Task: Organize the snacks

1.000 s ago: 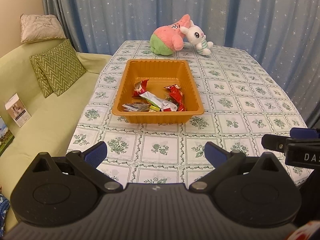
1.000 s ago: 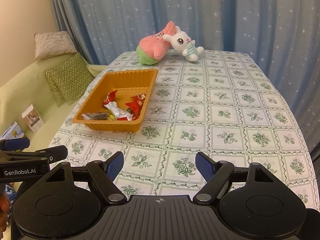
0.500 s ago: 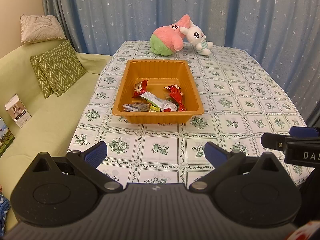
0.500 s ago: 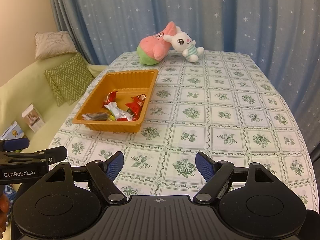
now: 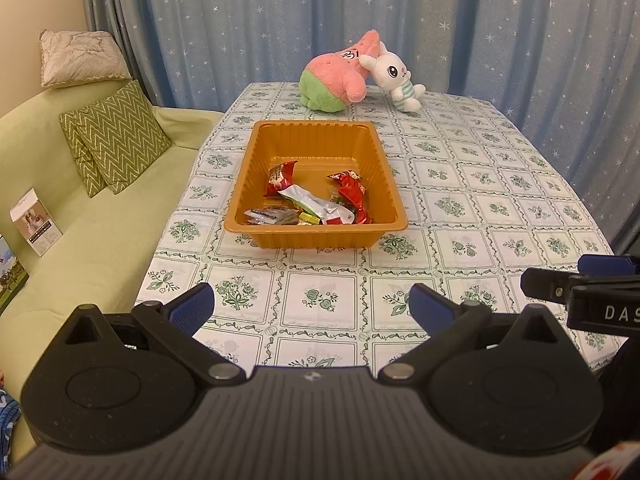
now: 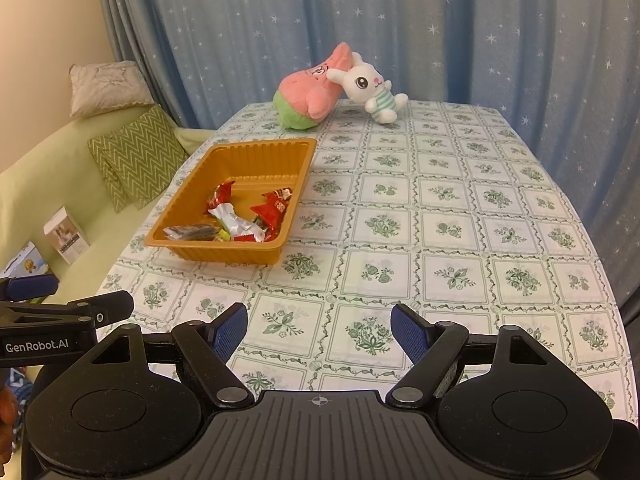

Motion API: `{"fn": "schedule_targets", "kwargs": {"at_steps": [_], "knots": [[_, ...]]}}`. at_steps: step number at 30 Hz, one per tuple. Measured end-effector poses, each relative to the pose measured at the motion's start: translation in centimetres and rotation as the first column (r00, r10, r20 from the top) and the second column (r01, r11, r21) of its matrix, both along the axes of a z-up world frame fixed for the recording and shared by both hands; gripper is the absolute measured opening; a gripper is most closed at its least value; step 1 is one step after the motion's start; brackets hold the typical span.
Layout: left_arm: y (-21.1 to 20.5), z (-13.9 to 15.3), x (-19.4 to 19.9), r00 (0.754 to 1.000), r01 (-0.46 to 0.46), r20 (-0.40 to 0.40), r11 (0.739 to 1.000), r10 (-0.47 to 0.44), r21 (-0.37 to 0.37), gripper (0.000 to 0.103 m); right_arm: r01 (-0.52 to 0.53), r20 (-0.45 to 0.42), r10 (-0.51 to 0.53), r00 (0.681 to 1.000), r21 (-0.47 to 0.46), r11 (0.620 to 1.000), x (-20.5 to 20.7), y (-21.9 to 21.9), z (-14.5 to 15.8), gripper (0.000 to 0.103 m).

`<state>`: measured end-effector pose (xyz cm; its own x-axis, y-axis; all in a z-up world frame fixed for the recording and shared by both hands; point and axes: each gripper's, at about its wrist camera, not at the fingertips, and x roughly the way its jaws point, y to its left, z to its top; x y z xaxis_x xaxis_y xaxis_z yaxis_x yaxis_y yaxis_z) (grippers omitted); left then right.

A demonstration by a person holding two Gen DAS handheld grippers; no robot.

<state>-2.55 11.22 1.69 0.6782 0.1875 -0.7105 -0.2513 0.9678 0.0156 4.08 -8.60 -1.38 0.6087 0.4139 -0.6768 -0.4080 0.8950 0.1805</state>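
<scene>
Snacks all lie in the orange tray on the table, bunched at its near end. No loose wrappers show on the cloth, though the table's near edge is hidden. Left gripper and right gripper both wide apart, empty, well short of the tray. Task looks finished.

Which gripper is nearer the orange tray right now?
Left, narrowly. The left gripper hangs open straight in front of the orange tray, short of its near wall. The right gripper, also open, sits off to the tray's right, over the tablecloth.
</scene>
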Motion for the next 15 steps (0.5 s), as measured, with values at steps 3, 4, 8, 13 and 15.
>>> {"fn": "schedule_targets", "kwargs": {"at_steps": [3,4,8,13,15], "knots": [[-0.01,-0.01,-0.01,1.000,0.000,-0.001,1.000,0.000,0.000,0.103,0.000,0.000,0.000,1.000,0.001,1.000,-0.01,-0.03,-0.05,0.078],[0.01,0.00,0.01,1.000,0.000,-0.001,1.000,0.000,0.000,0.103,0.000,0.000,0.000,1.000,0.001,1.000,-0.01,-0.03,-0.05,0.078],[0.00,-0.02,-0.01,1.000,-0.001,-0.001,1.000,0.001,-0.001,0.103,0.000,-0.002,0.000,1.000,0.001,1.000,-0.01,-0.01,-0.11,0.078],[-0.05,0.02,-0.01,1.000,0.000,-0.002,1.000,0.000,-0.001,0.103,-0.001,-0.002,0.001,1.000,0.001,1.000,-0.04,-0.07,-0.16,0.078],[-0.05,0.00,-0.03,1.000,0.000,-0.002,1.000,0.000,-0.001,0.103,0.000,-0.003,0.000,1.000,0.001,1.000,-0.04,-0.08,-0.16,0.078]]}}
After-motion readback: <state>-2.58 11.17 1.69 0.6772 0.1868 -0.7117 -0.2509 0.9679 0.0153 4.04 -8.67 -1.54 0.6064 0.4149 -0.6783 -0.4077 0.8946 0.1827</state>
